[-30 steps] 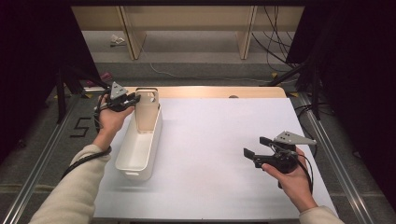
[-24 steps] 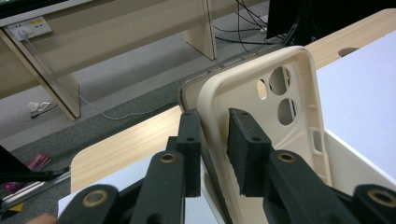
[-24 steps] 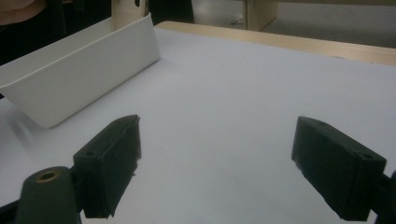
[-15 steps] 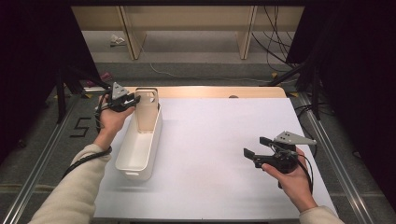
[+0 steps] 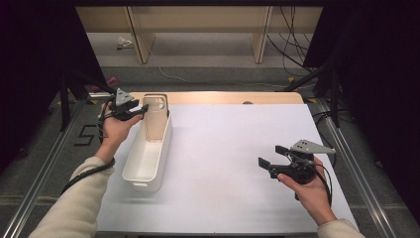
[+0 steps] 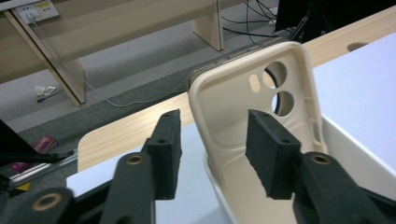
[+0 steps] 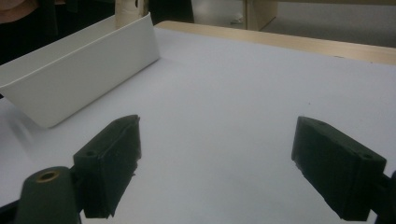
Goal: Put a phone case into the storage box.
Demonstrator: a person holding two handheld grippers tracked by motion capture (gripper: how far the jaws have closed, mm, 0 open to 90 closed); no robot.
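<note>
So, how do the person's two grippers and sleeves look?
Both the left gripper and the right gripper are black, each with two blocky dark jaw pads, a grey three-cornered plate on top and a trailing black cable. The person wears cream sleeves.

High view: fixed overhead, facing forward and down across the white table. Left gripper view: close, level with the cream phone case standing in the white bin. Right gripper view: low over the table, bin farther off. Shared: bin, case, table.
</note>
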